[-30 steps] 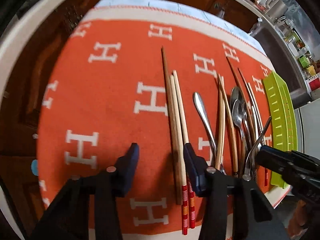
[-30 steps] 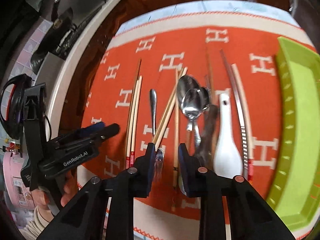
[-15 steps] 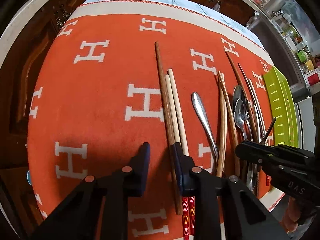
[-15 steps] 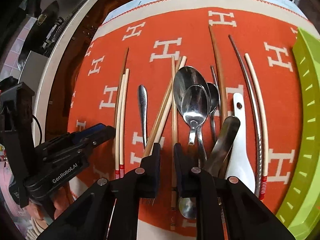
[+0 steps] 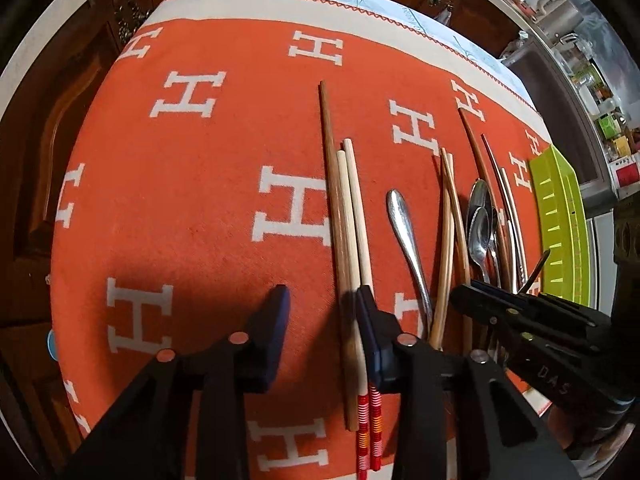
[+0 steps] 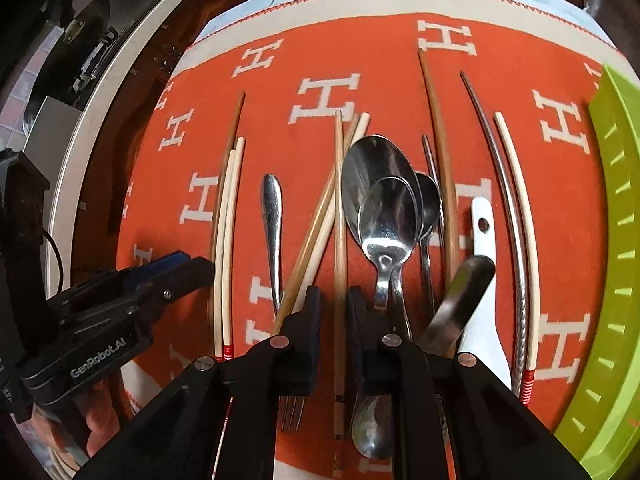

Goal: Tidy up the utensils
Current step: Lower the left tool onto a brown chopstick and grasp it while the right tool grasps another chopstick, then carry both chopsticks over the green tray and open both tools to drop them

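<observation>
With jaws spread, the right gripper (image 6: 333,302) is straddling a light, stiff, slippery bamboo chopstick (image 6: 339,240) at six o'clock on the orange cloth (image 6: 400,80), best pinched mid-shaft, while the left gripper (image 5: 320,312) is hanging open.

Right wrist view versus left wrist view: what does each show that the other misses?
Only the right wrist view shows the white ceramic spoon, the fork tines under the right tool, and a bamboo chopstick between its narrowly parted fingers.

Only the left wrist view shows the bare left stretch of the orange cloth and the left tool open beside the red-banded chopsticks.

Both show the metal spoons, the fork handle, the green tray and the other tool.
</observation>
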Motion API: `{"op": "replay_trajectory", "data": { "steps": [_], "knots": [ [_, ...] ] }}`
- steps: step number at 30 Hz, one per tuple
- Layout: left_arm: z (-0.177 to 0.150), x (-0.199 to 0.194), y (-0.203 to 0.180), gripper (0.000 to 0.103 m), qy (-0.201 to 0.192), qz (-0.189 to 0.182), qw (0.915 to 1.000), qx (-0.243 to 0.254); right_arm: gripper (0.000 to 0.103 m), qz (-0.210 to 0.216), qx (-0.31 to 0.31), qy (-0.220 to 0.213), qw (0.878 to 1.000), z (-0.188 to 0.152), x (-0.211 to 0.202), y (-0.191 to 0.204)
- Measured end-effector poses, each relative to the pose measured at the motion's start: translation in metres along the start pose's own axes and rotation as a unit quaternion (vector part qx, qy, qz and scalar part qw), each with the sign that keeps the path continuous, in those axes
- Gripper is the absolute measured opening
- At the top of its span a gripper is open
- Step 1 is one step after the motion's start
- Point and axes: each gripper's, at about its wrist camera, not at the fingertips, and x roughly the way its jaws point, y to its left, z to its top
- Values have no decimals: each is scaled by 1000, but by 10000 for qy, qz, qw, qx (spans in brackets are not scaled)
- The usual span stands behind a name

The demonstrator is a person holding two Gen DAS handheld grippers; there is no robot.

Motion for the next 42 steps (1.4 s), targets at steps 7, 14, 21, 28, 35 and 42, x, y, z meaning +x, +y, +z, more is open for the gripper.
{"op": "replay_trajectory", "data": {
  "steps": [7, 14, 21, 28, 35, 42],
  "knots": [
    [2, 3, -11, 38, -107, 415, 9988, 252, 7, 148, 84, -43, 9998, -4, -2, -9],
    [7, 4, -12, 38, -176, 638, 9975, 246, 7, 218, 109, -9, 9997, -11, -6, -19],
    [7, 13, -36, 37, -350, 1319, 9881, 710, 7, 77, 53, -74, 9999, -11, -5, -13],
    [13, 12, -35, 4, -531, 1103, 9910, 540, 6, 531, 271, -99, 9982, -15, -5, -21],
    [-8, -24, -27, 4, -544, 328, 9977, 240, 6, 1308, 662, -376, 9885, -26, -36, -44],
    [-27, -75, -89, 4, -865, -363, 9932, 690, 6, 1429, 651, -927, 9832, -46, -115, -74]
  ]
}}
